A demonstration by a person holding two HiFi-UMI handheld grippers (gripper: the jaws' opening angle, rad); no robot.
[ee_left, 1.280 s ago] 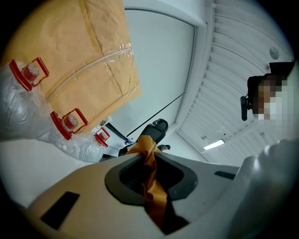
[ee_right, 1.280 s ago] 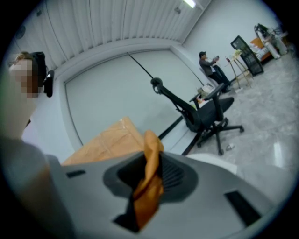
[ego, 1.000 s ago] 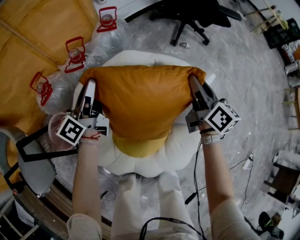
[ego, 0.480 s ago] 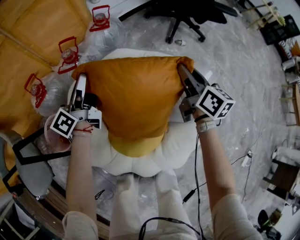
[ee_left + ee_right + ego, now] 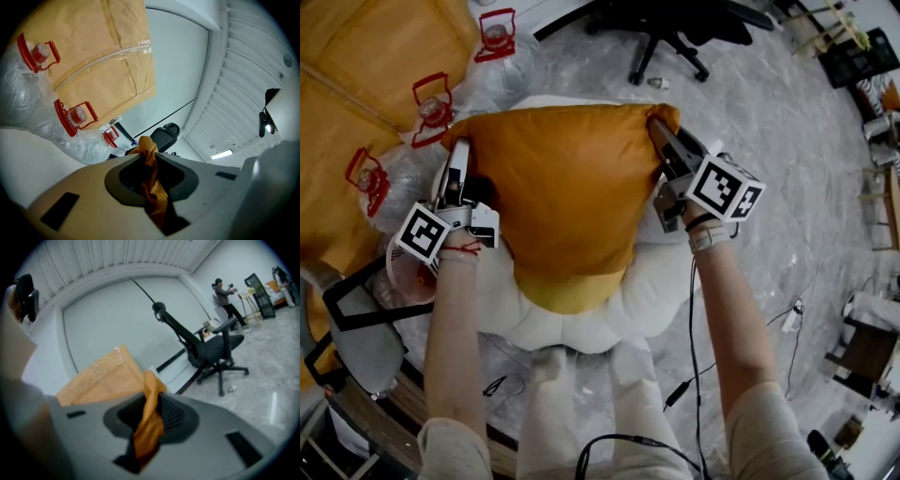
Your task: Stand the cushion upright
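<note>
Cushion [image 5: 567, 187], orange, lifted at centre above a white pad [image 5: 661, 286]; left tool [image 5: 459, 157] clamped on its ten-o'clock corner, right tool [image 5: 661, 133] clamped on its one-o'clock corner.

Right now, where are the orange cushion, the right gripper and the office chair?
orange cushion [image 5: 567, 187]: head view, middle of its broad face.
right gripper [image 5: 660, 129]: head view, fingertips clamped on the cushion's top corner.
office chair [image 5: 218, 348]: right gripper view, on its dark seat.
</note>
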